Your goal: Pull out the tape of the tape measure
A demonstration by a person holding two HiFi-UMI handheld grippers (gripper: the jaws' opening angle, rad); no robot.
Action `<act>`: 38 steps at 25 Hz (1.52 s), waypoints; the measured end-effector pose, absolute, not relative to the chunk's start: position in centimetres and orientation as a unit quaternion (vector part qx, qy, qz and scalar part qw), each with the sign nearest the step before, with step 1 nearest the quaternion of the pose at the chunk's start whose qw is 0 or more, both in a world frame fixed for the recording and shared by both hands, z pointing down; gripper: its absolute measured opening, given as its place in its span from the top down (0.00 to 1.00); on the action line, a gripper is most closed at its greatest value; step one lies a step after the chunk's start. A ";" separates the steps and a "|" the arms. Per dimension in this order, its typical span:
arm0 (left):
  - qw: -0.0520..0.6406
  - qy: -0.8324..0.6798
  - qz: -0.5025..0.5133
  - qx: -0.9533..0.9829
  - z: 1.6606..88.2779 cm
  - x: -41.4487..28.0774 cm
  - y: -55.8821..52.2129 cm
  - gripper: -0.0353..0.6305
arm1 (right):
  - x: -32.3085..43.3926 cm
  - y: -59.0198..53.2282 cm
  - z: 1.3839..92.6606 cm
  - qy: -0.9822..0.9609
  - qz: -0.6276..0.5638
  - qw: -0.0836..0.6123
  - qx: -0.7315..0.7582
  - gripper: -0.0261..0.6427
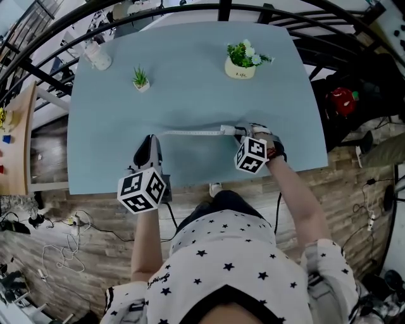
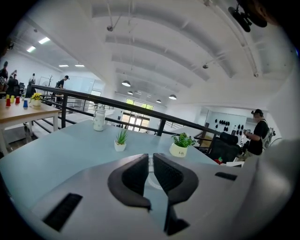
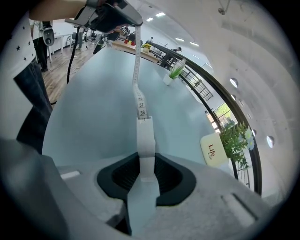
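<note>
Tape measure: white case at the near part of the table, clamped in the right gripper.
Right jaws: partly apart, their pads pressing on the two sides of the case.
Tape: drawn out of the case and running across to the left gripper. We read 36, 37, 38 on it just beyond the case.
Left jaws: nearly together, pinching the tape's free end — we see a thin white strip between the pads.
Table top: pale blue, with both grippers over its front strip.
Small plant: in a white pot, mid-left, well apart from the tape.
Flower pot: cream, marked "Life" — to the right of the small plant.
Jar: white, at the far left corner.
Railing: black bars beyond the table's far edge.
</note>
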State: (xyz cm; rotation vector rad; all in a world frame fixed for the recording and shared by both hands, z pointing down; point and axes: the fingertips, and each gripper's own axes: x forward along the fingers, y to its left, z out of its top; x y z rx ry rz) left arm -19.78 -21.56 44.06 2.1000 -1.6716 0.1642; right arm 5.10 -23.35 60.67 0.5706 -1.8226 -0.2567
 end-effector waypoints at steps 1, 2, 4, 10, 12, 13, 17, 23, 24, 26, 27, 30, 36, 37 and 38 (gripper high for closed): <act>0.226 -0.603 0.060 0.763 44.2 -19.4 -21.8 0.90 | 5.0 -23.5 60.6 -0.780 -0.103 0.568 0.242 0.81; 0.228 -0.599 0.060 0.765 44.4 -19.0 -22.1 0.90 | 4.8 -23.6 60.5 -0.784 -0.094 0.565 0.241 0.81; 0.233 -0.594 0.059 0.768 44.7 -18.3 -22.8 0.90 | 4.6 -23.8 60.4 -0.791 -0.076 0.558 0.239 0.81; 0.257 -0.579 0.066 0.771 46.4 -15.9 -24.5 0.90 | 3.9 -24.4 60.5 -0.810 -0.023 0.539 0.231 0.81; 0.266 -0.575 0.067 0.771 47.1 -15.1 -25.0 0.90 | 3.7 -24.6 60.5 -0.816 -0.009 0.532 0.227 0.81; 0.270 -0.572 0.069 0.771 47.4 -14.7 -25.3 0.90 | 3.6 -24.7 60.5 -0.819 -0.003 0.528 0.226 0.81; 0.280 -0.560 0.088 0.774 48.7 -13.1 -26.0 0.90 | 3.0 -25.1 60.6 -0.830 0.030 0.507 0.229 0.81; 0.297 -0.547 0.109 0.775 50.3 -11.5 -27.0 0.90 | 2.3 -25.9 60.3 -0.845 0.070 0.475 0.235 0.81; 0.300 -0.545 0.112 0.775 50.6 -11.2 -27.1 0.90 | 2.2 -26.0 60.2 -0.847 0.074 0.471 0.235 0.81; 0.307 -0.540 0.118 0.775 51.2 -10.8 -27.4 0.90 | 1.9 -26.2 60.2 -0.850 0.080 0.465 0.235 0.81; 0.310 -0.536 0.121 0.776 51.5 -10.5 -27.5 0.90 | 1.7 -26.3 60.3 -0.851 0.083 0.462 0.235 0.81; 0.316 -0.523 0.132 0.780 52.4 -9.5 -27.6 0.90 | 1.3 -26.4 60.2 -0.854 0.086 0.456 0.234 0.81; 0.332 -0.497 0.161 0.786 54.6 -7.6 -27.5 0.90 | 1.1 -26.8 60.0 -0.861 0.100 0.437 0.239 0.81; 0.335 -0.492 0.166 0.786 55.0 -7.3 -27.5 0.90 | 1.1 -26.9 60.0 -0.862 0.102 0.434 0.240 0.81; 0.340 -0.487 0.171 0.786 55.4 -7.1 -27.4 0.90 | 1.1 -26.9 59.9 -0.863 0.103 0.432 0.242 0.81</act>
